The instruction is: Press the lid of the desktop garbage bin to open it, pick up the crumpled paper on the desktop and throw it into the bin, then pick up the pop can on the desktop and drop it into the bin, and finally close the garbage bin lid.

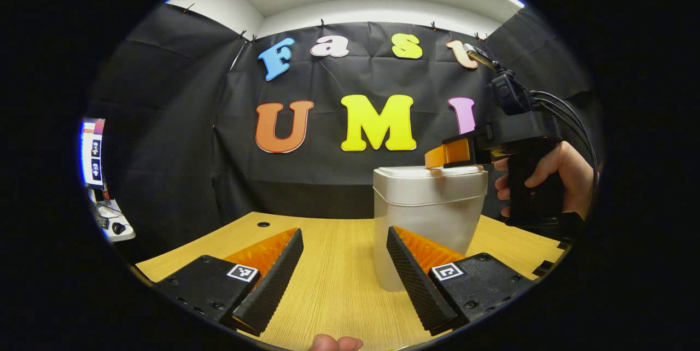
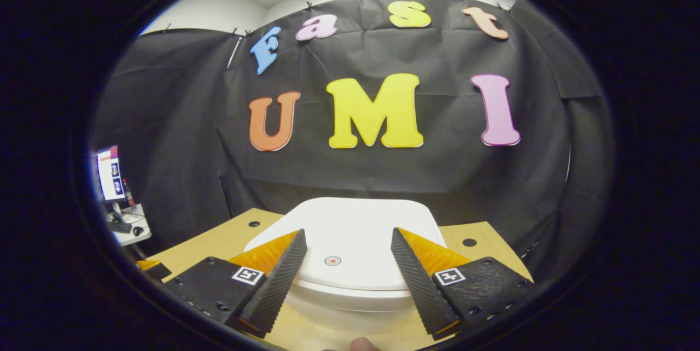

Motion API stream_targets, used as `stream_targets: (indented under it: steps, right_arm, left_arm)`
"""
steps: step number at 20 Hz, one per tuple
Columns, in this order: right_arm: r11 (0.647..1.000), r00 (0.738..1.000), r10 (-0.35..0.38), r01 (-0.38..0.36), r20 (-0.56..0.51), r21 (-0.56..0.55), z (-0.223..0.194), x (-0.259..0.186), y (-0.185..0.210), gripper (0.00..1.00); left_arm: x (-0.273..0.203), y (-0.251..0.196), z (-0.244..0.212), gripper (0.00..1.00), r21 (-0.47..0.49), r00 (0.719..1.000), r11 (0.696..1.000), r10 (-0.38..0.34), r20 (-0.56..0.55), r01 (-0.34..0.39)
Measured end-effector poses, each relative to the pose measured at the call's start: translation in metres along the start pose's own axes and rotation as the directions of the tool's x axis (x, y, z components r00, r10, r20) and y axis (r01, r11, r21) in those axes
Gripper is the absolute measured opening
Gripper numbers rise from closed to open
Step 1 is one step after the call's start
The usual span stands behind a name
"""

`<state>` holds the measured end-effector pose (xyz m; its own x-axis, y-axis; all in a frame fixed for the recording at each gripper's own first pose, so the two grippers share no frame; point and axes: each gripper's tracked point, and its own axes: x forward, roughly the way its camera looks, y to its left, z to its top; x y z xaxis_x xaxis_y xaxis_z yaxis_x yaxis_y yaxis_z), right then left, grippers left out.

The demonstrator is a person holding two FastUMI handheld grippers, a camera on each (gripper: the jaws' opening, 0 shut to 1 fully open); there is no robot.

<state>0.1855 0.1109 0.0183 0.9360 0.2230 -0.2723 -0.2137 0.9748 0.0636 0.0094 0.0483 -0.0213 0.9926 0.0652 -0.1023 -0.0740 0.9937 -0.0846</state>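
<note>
- The bin (image 1: 427, 220) stands on the wooden desk (image 1: 333, 263), right of centre in the left gripper view, with its lid (image 1: 432, 172) flat down and closed. So this looks like either the very start (press to open) or the very end (lid just closed). No paper or can is visible on the desk, so it can't be called either way.
- The right gripper (image 1: 437, 158) comes in from the right side of that frame, held by a hand (image 1: 547, 176), and its fingertips sit at the top edge of the lid. Touching or just above? Can't tell from this angle.
- In the right gripper view, the right gripper (image 2: 347, 263) looks down over the lid (image 2: 350, 241), which takes up the lower middle of the frame. Its fingers are spread apart with nothing between them. A small round mark (image 2: 332, 260) on the lid sits between the two fingers, slightly left of centre.
- The key relation: the lid lies directly below and ahead of the right gripper, so any press goes pretty much straight down. That gripper is clearly the nearer one.
- The left gripper (image 1: 344, 263) hangs low over the desk, fingers wide apart and empty. The bin sits ahead of it and to the right, partly behind its right finger (image 1: 415, 269), so it's the farther hand.
- A screen (image 1: 92, 151) on a side table sits at the far left edge, out of the way.
</note>
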Motion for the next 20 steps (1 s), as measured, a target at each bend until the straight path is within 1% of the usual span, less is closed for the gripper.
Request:
stream_targets:
  steps: [1, 2, 4, 5, 6, 7, 8, 9, 10, 12, 14, 15, 16, 18, 20]
  right_arm:
    - [1.000, 1.000, -0.001, 0.001, -0.002, 0.003, -0.003, 0.000, -0.001, 0.98]
    - [1.000, 1.000, -0.006, 0.006, 0.015, -0.021, -0.004, 0.000, 0.001, 1.00]
    - [0.996, 0.998, -0.028, 0.033, 0.060, -0.087, -0.006, -0.002, 0.001, 0.99]
    - [0.996, 0.997, -0.037, 0.042, 0.073, -0.073, -0.007, 0.001, -0.001, 1.00]
    - [0.998, 0.998, -0.033, 0.036, 0.056, -0.061, -0.012, 0.002, -0.001, 0.99]
    - [0.998, 0.997, -0.027, 0.030, 0.068, -0.048, -0.015, 0.001, -0.001, 0.98]
    - [0.998, 0.998, -0.025, 0.028, 0.063, -0.055, -0.017, 0.002, 0.001, 0.98]
    - [0.998, 0.996, -0.028, 0.032, 0.086, -0.047, -0.012, -0.002, 0.001, 0.99]
    - [0.998, 0.997, -0.030, 0.033, 0.073, -0.050, -0.016, -0.001, 0.000, 0.99]
    - [0.998, 0.996, -0.029, 0.033, 0.085, -0.047, -0.013, -0.001, 0.001, 0.99]
    - [0.999, 0.992, -0.027, 0.031, 0.126, -0.028, -0.004, -0.003, 0.000, 0.99]
    - [0.999, 0.988, -0.026, 0.030, 0.149, -0.024, 0.000, -0.003, 0.001, 0.96]
    - [0.999, 0.986, -0.032, 0.037, 0.161, -0.027, 0.002, -0.004, -0.001, 0.95]
    - [0.998, 0.982, -0.055, 0.062, 0.182, -0.033, 0.003, -0.008, -0.006, 0.97]
    - [0.997, 0.978, -0.064, 0.072, 0.196, -0.035, 0.011, -0.014, -0.009, 0.96]
  left_arm:
    - [0.000, 0.000, -0.001, 0.99, -0.006, 1.000, 1.000, 0.001, 0.000, -0.001]
    - [0.001, 0.001, -0.001, 0.99, -0.012, 1.000, 1.000, 0.002, -0.001, -0.002]
    - [0.002, -0.002, -0.001, 0.99, -0.022, 1.000, 1.000, -0.003, 0.003, 0.003]
    - [0.003, -0.003, -0.003, 0.99, -0.024, 1.000, 1.000, -0.005, 0.000, 0.005]
    - [0.003, -0.004, -0.005, 0.99, -0.020, 1.000, 1.000, -0.008, -0.006, 0.007]
    - [0.003, -0.003, -0.005, 0.99, -0.012, 1.000, 1.000, -0.008, -0.009, 0.008]
    - [0.002, -0.002, -0.004, 0.99, -0.007, 1.000, 1.000, -0.006, -0.007, 0.006]
    - [0.001, -0.002, -0.003, 0.99, -0.007, 1.000, 1.000, -0.004, -0.004, 0.003]
    - [0.000, -0.002, -0.001, 0.99, -0.011, 1.000, 1.000, -0.006, 0.000, 0.006]
    - [0.000, -0.002, -0.001, 0.99, -0.016, 1.000, 1.000, -0.007, 0.002, 0.007]
    - [-0.002, -0.002, 0.003, 0.99, -0.011, 1.000, 1.000, -0.006, 0.015, 0.006]
    - [-0.003, -0.003, 0.004, 0.99, -0.001, 1.000, 1.000, -0.007, 0.016, 0.007]
    - [-0.003, -0.002, 0.004, 0.99, 0.014, 1.000, 1.000, -0.004, 0.017, 0.003]
    - [-0.004, -0.003, 0.007, 0.99, 0.042, 1.000, 0.999, 0.003, 0.025, -0.004]
    - [-0.004, -0.007, 0.011, 0.99, 0.050, 0.999, 0.999, -0.002, 0.038, 0.000]
